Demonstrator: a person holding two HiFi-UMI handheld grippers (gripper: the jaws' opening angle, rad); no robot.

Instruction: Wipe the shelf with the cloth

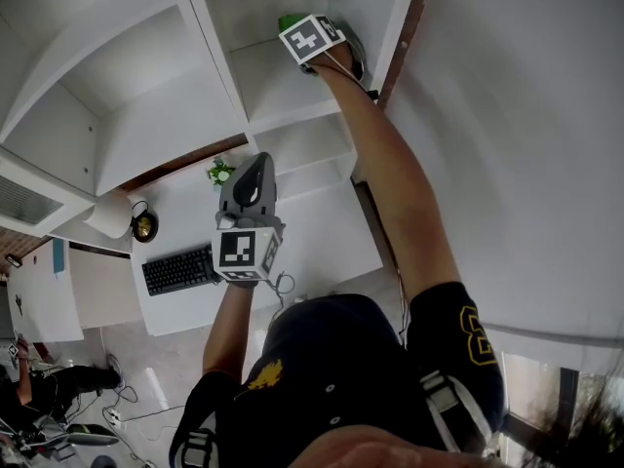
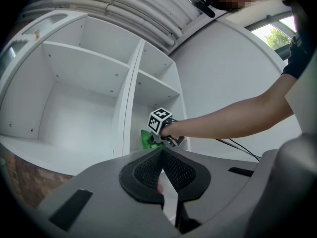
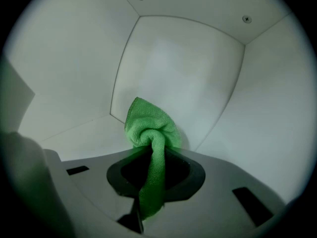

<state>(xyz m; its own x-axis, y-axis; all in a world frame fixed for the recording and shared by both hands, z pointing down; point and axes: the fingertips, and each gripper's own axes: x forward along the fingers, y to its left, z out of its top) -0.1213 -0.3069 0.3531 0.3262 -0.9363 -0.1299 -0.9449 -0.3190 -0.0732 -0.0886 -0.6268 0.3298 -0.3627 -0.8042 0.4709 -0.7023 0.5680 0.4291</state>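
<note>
- Shelf unit: white, split by an upright divider into open compartments. The right-hand column is the narrower one.
- Desk: white, standing below the shelf unit in the head view.
- Right arm: bare and stretched out, reaching into a compartment of the narrow right-hand column.
- Left gripper: held well back from the shelves and above the desk. Its jaws are pressed together at the tips with nothing between them.
- Right gripper: inside that right-hand compartment, with its jaws clamped on the cloth.
- Keyboard: black, lying on the desk.
- Cloth: green and bunched, with a twisted strip running back between the right gripper's jaws. Its wad sits low at the rear of the compartment, by the corner where the board meets the back wall.
- Plant: small and green, on the desk just beside the left gripper in the head view.
</note>
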